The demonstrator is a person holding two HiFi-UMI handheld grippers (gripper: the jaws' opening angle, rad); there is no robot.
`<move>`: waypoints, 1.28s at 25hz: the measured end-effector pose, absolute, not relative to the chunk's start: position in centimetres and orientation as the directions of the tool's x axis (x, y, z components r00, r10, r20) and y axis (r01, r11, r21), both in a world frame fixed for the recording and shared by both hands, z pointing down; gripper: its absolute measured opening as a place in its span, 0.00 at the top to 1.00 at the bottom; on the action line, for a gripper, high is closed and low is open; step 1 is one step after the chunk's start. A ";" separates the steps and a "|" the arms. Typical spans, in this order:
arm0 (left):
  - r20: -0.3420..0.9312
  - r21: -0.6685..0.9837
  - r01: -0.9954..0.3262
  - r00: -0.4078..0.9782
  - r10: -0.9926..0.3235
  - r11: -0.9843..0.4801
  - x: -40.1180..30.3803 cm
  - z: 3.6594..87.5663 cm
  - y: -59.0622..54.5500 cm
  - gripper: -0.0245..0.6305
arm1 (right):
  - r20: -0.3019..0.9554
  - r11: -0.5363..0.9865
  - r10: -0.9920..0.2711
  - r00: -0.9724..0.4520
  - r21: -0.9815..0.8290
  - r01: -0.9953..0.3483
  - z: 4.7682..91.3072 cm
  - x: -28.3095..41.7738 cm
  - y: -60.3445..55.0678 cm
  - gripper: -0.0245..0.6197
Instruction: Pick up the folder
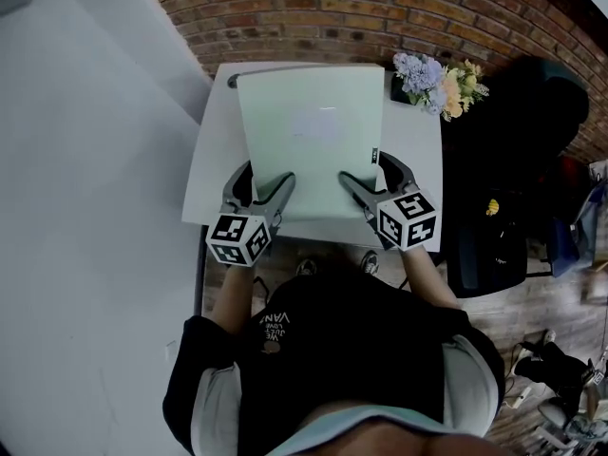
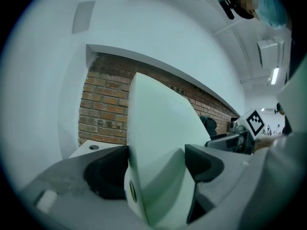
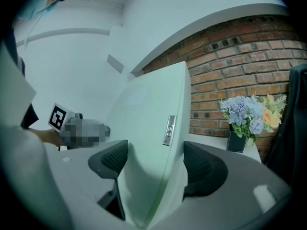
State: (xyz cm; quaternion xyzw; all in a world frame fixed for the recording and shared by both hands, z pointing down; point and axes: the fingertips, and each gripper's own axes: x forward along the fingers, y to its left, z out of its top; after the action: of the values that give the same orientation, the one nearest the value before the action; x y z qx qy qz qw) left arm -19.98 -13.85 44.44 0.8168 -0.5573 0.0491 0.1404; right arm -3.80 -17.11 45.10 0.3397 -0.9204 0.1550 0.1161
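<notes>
A pale green folder (image 1: 312,131) is held over the white table (image 1: 420,155), with its near edge towards me. My left gripper (image 1: 263,186) is shut on its near left corner. My right gripper (image 1: 375,180) is shut on its near right corner, by a small metal tag (image 1: 374,157). In the left gripper view the folder (image 2: 158,143) rises tilted between the dark pads (image 2: 204,164) of that gripper (image 2: 156,164). In the right gripper view the folder (image 3: 148,123) fills the gap of the right gripper (image 3: 156,162), and its tag (image 3: 168,130) shows on the edge.
A black vase of blue and yellow flowers (image 1: 437,82) stands at the table's far right corner. A brick wall (image 1: 361,17) runs behind the table. A white partition (image 1: 85,207) lies to the left, and dark chairs and bags (image 1: 513,198) crowd the right.
</notes>
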 end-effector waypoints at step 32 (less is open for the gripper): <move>0.277 0.118 -0.959 0.282 -0.919 -0.258 -21.1 46.5 -12.1 0.41 | 0.370 0.756 -0.578 -0.727 -0.093 -0.648 47.3 -5.3 -16.5 0.42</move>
State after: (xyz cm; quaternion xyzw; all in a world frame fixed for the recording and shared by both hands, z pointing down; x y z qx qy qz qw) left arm -21.10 -12.13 46.54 0.7896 -0.5945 0.0763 0.1318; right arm -5.28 -16.53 47.29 0.3320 -0.9230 0.1084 0.1614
